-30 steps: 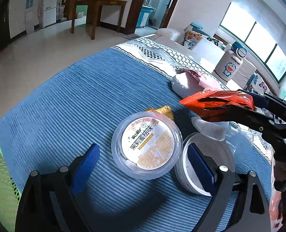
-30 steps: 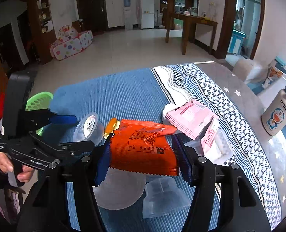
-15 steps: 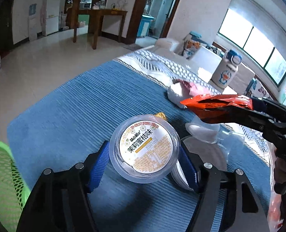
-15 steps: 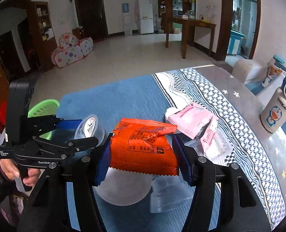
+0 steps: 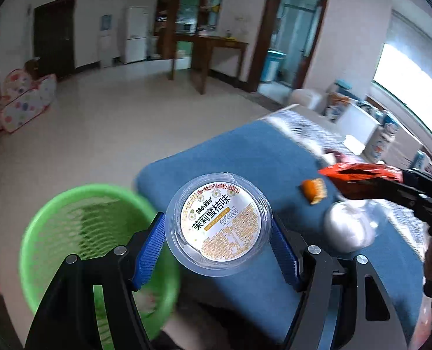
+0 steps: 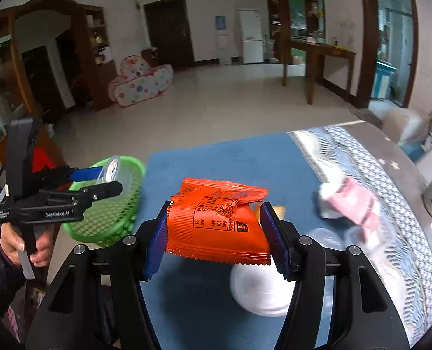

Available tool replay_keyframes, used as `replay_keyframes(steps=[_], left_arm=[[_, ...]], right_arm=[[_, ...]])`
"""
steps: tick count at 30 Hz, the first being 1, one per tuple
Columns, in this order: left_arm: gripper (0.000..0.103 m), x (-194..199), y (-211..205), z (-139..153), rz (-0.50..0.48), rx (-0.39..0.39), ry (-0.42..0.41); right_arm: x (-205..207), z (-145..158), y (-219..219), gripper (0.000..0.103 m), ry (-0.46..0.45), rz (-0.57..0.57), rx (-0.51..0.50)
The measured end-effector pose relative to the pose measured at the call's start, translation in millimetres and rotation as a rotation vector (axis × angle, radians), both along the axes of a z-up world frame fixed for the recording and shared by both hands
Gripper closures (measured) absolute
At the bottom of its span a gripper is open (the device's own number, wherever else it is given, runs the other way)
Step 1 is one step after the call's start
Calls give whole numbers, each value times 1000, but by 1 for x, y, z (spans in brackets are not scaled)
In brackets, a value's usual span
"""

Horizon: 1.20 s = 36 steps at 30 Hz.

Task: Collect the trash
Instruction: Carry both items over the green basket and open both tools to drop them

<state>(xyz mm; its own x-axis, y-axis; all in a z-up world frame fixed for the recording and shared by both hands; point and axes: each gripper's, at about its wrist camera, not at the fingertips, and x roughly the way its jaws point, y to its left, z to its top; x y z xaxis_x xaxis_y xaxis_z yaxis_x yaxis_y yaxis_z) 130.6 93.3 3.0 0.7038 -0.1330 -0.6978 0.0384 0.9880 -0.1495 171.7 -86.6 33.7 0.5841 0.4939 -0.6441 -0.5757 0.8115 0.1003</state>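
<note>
Broadly, the blue-covered tabletop [image 6: 216, 160] carries the remaining litter, and the green basket [image 5: 55, 218] stands low just beside its near-left edge, the likely place for the trash. Next in size, the clear plastic cup [image 5: 218, 224] with its printed foil lid sits clamped between the blue pads of the left gripper [image 5: 217, 242], held by its rim above the tabletop edge, close to the basket; in the right wrist view it hangs right over the basket. It looks light and thin-walled, so I judge a hard squeeze would buckle it, and the smooth rim could slip; gripping just under the lip seems safest. The orange snack wrapper [image 6: 218, 221] is pinched across its width by the right gripper [image 6: 216, 242], lifted clear of the tabletop. It is crinkly, near weightless and limp, so it should hold anywhere along a flat stretch. Still lying on the tabletop are a white lid [image 6: 259, 291], a pink packet [image 6: 356, 201] and a small orange scrap [image 5: 313, 191]
</note>
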Motion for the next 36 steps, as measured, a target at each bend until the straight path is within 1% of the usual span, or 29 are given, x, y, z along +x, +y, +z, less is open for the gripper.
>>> replay_keyframes(steps=[5,11,16,19,22,23,24,26,31,36], left_arm=[[36,-11,54,-24,116,8,65],[36,-11,99,-58,195,-3,153],[36,-12,115,-83,221,-14,202],[36,-13,118,-93,219,-25,222],[35,-15,120,-102,214,-54,239],[34,-16,120,-104,214,-57,241],[30,-16,121,-105,214,-60,242],[26,-20,121,-106,215,-65,237],[25,-31,122,-96,227,-67,215],[25,-49,132,-78,271,-49,177]], right_arm=[[-5,-2,40,43,14,62,13],[-7,-9,77,43,36,116,22],[-8,-14,97,43,56,135,31],[-7,-18,105,43,68,144,32],[-5,-19,110,43,72,151,27],[-5,-20,111,43,73,153,27],[-5,-20,113,43,75,154,28],[-5,-20,113,43,77,157,31],[-3,-21,118,43,83,173,44],[-6,-25,134,43,99,202,57]])
